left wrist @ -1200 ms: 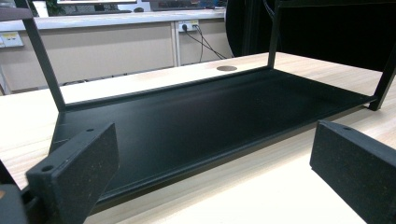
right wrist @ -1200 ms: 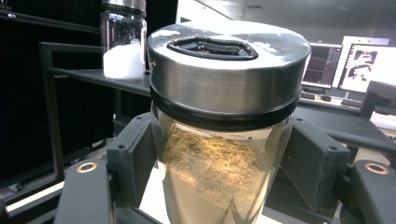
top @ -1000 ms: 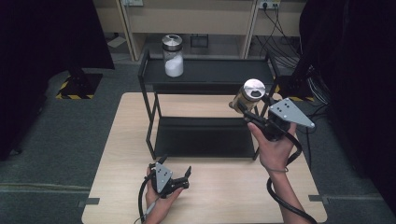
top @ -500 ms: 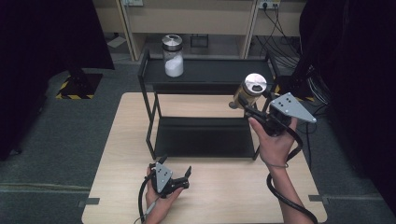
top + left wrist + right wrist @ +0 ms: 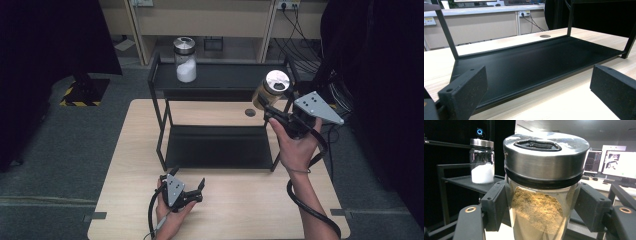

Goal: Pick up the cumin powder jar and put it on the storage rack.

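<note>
Right gripper (image 5: 268, 106): it is being held up in the person's right hand (image 5: 295, 145) over the right side of the table (image 5: 125, 165), near the right end of the rack's top shelf (image 5: 225, 75); its grey three-cornered plate is pointing toward the right edge.
Right jaws: they are closing on a glass jar, one pad pressing each side of the glass just under the lid, as the right gripper view is showing.
Jar of brown powder (image 5: 541, 202): it is hanging in the air in the right jaws, tilting a little, beside the top shelf's right end and above the table's far right part; whether it is touching the shelf I cannot tell. Its steel lid (image 5: 277, 80) is sitting on top.
Jar of white powder (image 5: 185, 60): it is standing upright on the top shelf near its left end, well apart from the held jar, lid on.
Rack (image 5: 161, 115): the black two-level frame is standing on the far half of the table; its lower tray (image 5: 529, 62) is lying flat on the wood.
Left gripper (image 5: 187, 183): it is resting low at the table's near edge in the left hand (image 5: 170, 210), pointing toward the lower tray.
Left jaws: they are standing wide apart, gripping nothing.
</note>
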A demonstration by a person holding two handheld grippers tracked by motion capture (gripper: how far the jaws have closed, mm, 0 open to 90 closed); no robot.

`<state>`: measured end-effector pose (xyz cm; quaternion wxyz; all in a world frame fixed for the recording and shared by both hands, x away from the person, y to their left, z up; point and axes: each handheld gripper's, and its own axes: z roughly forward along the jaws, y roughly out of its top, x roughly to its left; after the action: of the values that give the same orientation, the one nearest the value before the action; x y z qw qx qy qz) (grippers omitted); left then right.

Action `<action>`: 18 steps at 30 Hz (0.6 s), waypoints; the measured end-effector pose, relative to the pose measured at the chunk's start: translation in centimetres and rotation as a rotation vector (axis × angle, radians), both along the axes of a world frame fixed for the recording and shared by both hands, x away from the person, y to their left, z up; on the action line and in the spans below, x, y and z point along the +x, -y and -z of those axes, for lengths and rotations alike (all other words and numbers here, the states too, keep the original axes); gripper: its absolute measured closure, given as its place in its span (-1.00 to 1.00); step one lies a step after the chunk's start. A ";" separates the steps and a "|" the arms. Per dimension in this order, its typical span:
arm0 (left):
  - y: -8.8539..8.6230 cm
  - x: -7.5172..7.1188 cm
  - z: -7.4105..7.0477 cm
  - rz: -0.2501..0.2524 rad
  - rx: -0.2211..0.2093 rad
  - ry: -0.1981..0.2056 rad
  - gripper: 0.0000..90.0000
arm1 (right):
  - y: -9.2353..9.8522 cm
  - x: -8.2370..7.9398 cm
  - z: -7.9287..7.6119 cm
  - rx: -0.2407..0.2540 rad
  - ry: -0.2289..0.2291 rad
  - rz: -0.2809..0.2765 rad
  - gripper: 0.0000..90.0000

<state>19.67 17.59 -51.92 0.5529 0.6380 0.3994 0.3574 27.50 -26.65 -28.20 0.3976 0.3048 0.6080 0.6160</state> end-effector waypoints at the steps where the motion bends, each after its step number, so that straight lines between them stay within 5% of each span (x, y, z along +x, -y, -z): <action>1: 0.0 0.0 0.0 0.000 0.000 0.000 -0.99 | 0.0 0.1 -0.1 -0.001 -0.001 0.002 -0.30; 18: 0.0 0.0 0.0 0.001 -0.002 0.001 -0.99 | -1.2 1.6 -2.2 -0.012 0.033 0.026 -0.30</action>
<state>19.66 17.62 -51.95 0.5539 0.6374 0.3993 0.3572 29.06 -25.48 -25.96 0.4173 0.2999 0.6009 0.6123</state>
